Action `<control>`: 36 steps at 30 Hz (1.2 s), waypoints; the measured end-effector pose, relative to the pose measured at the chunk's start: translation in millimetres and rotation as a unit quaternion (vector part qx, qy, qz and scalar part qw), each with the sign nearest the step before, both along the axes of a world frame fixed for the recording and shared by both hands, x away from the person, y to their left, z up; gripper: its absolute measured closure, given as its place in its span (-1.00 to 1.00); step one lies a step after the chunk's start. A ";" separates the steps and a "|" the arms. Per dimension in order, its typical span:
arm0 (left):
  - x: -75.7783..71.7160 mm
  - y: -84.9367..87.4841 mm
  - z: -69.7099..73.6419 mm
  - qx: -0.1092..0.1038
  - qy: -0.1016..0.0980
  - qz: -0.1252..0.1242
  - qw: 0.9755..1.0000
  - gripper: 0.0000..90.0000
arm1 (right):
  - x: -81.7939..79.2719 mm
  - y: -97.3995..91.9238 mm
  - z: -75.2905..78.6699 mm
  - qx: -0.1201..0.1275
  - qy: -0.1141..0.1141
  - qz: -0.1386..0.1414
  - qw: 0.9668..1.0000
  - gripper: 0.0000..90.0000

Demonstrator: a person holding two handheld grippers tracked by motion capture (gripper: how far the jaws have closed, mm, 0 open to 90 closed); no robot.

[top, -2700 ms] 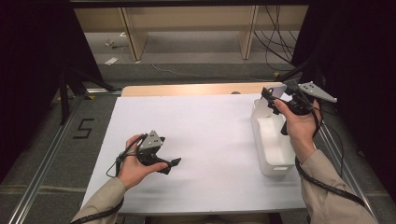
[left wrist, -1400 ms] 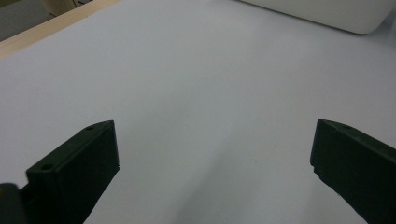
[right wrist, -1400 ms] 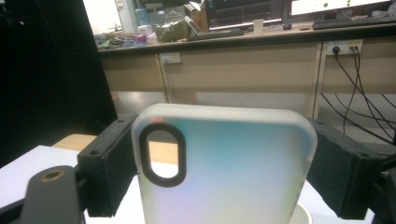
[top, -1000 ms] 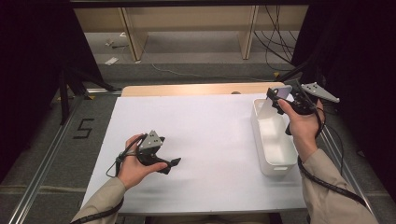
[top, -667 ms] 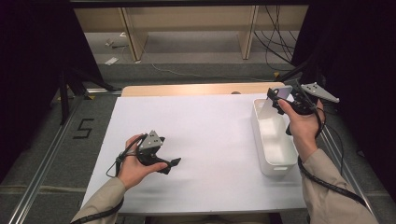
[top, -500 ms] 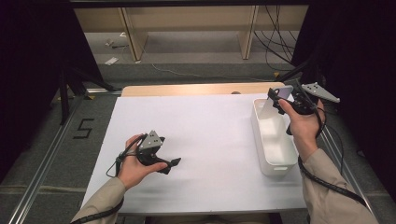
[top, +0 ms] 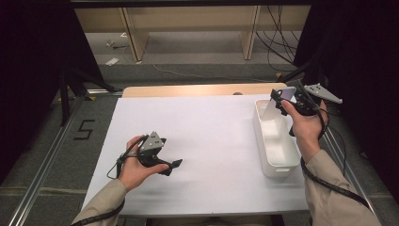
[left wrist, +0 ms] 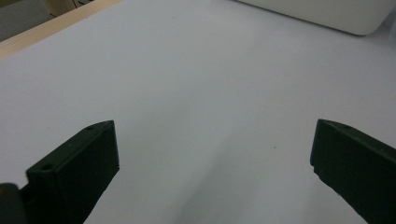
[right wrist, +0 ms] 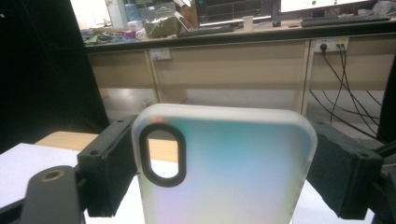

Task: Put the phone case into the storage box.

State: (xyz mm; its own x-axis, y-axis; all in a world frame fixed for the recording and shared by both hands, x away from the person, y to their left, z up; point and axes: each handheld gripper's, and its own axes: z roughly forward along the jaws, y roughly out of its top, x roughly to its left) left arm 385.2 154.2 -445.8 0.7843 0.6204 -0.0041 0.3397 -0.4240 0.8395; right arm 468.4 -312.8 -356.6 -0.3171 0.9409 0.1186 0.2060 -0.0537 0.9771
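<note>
A translucent, pale iridescent phone case [right wrist: 233, 172] with a black-ringed camera cutout stands upright between the jaws of my right gripper [right wrist: 224, 140], which is shut on its two long sides. In the high view the right gripper [top: 282, 96] holds the phone case [top: 275, 106] in the air above the far end of a white bin [top: 282, 165]. My left gripper [top: 173, 167] rests low over the white table cover at the near left. Its jaws stand wide apart with nothing between them, and my left gripper [left wrist: 212, 154] points across the bare cover.
The white bin [left wrist: 327, 14] runs along the table's right edge. A wooden strip [top: 202, 89] borders the far edge of the white cover [top: 207, 132]. Beyond it are a grey floor, wooden shelving and cables. Metal rails flank the table.
</note>
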 end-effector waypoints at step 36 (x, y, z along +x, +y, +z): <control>0.0 -0.2 0.4 -0.002 -0.001 0.002 1.000 -0.99 | 14.5 -1.9 -7.7 -0.010 0.010 -0.011 1.000 -0.60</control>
State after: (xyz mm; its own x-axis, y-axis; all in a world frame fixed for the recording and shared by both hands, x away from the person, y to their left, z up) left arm 385.2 154.0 -445.4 0.7823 0.6229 -0.0056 0.3402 -0.4198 0.8414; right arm 483.0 -314.7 -364.2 -0.2933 0.9502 0.1052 0.2237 -0.0388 0.9739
